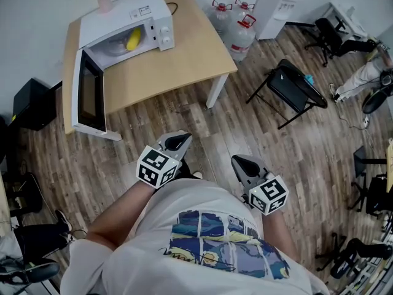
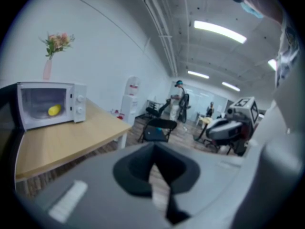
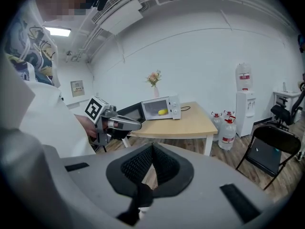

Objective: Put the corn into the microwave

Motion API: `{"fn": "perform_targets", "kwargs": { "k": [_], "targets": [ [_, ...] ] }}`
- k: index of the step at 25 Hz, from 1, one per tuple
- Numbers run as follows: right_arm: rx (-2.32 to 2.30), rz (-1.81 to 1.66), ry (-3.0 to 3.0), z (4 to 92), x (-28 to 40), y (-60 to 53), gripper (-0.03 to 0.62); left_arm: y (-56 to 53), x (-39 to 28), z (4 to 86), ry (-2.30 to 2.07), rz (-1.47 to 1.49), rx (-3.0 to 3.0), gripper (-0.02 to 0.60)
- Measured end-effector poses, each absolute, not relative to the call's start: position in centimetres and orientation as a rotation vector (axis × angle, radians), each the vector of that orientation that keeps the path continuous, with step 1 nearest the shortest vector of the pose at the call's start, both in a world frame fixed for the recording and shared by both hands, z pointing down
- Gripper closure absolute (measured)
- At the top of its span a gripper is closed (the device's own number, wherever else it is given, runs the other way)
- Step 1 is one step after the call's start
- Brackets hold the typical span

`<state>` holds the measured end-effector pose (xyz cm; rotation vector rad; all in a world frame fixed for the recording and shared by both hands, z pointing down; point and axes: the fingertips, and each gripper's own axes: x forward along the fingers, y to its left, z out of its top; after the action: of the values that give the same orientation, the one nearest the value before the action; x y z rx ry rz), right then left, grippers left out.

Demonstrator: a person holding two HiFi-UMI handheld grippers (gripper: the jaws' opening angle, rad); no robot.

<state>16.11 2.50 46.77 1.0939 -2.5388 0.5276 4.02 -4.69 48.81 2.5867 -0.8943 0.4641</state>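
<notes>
Corn (image 1: 133, 40) sits in the microwave (image 1: 123, 14), but its door (image 1: 89, 94) juts open, so the left gripper (image 1: 178, 141) or right gripper (image 1: 242, 163), 2 empty claws pressed together, might knock it passing.

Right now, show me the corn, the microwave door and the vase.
corn (image 1: 133, 40), head view, its middle.
microwave door (image 1: 90, 96), head view, dark window.
vase (image 1: 104, 3), head view, its body.

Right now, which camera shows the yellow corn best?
The head view. It looks down sharply on the corn lying inside the microwave, whose door stands open. The left gripper view shows the corn blurrier; the right gripper view shows it as a tiny yellow spot.
</notes>
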Motion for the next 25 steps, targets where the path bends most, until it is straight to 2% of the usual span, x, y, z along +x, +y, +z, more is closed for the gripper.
{"fn": "perform_targets", "kwargs": {
  "k": [16, 25],
  "targets": [
    [1.158, 0.563, -2.469, 47.7, 18.4, -0.5, 0.585, -8.9, 6.6, 49.4, -0.801, 0.485, 2.604, 0.572],
    [1.009, 0.476, -2.497, 47.2, 13.5, -10.4, 0.585, -17.0, 1.7, 49.9, -0.914, 0.444, 2.534, 0.572]
  ]
}}
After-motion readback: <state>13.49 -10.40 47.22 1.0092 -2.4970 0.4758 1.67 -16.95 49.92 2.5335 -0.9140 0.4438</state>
